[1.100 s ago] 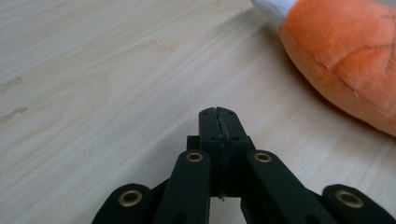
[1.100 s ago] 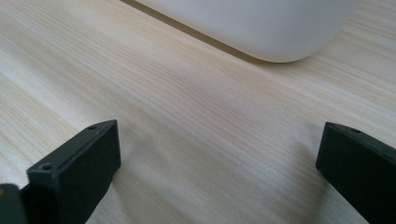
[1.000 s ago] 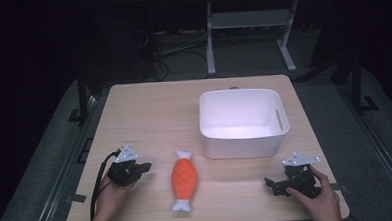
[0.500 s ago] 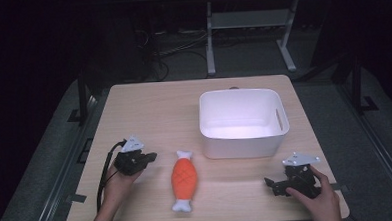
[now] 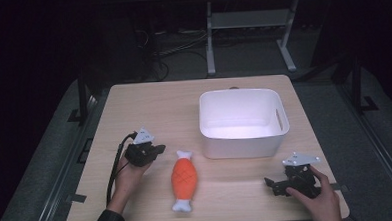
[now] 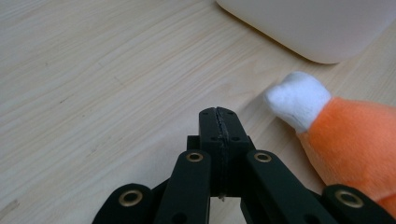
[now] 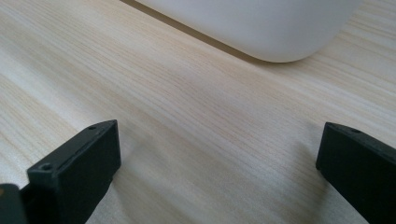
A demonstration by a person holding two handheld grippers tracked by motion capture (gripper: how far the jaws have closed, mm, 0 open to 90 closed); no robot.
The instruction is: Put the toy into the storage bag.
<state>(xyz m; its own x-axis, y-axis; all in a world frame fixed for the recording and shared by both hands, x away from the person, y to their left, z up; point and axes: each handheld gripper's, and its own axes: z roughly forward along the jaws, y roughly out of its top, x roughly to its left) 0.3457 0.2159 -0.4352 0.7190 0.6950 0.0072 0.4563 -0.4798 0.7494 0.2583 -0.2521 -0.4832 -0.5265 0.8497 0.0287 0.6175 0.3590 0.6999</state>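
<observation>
Orange plush drumstick (image 5: 184,180) lying on the table (image 5: 149,107) just left-front of the white tub (image 5: 243,122), left gripper (image 5: 157,150) pressed together, empty, beside its top end, right gripper (image 5: 270,184) spread wide right-front of the tub.

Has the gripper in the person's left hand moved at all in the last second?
Yes. The left gripper has moved up the table and a little right, from near the front-left corner to beside the white tip of the orange plush toy, which lies where it lay.
</observation>
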